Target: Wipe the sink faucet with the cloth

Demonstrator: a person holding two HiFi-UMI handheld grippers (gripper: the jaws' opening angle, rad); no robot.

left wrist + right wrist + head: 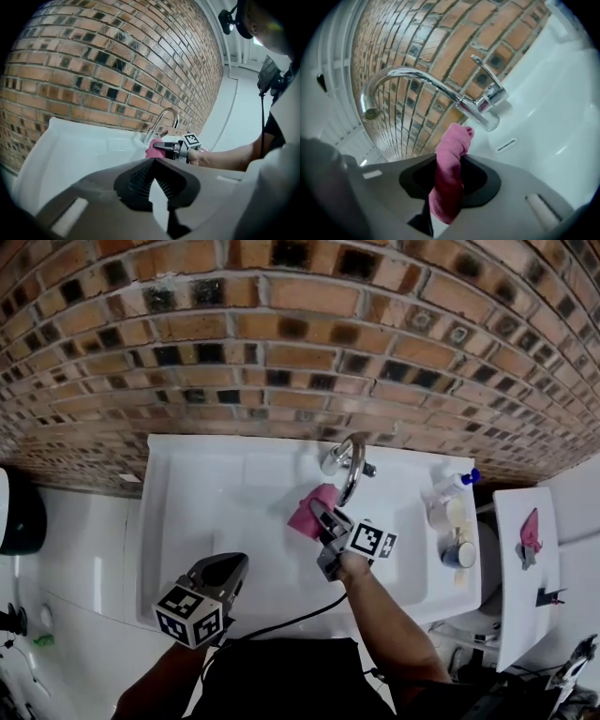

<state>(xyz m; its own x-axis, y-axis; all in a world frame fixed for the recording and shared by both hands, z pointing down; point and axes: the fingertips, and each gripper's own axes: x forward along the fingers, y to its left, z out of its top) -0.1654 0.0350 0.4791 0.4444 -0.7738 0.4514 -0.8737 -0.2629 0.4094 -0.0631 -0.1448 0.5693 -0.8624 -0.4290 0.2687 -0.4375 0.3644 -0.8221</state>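
Brickwork (281, 334) backs white sink (216, 493) and faucet (354, 465); right claw (322, 515) pinches cloth (305, 518).

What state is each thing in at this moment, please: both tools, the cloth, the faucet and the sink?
left tool, shut, holding nothing.
right tool, shut on the cloth.
cloth, pink, bunched, gripped, its tip close to the faucet's base.
faucet, no water running from it.
sink, no water visible in it.
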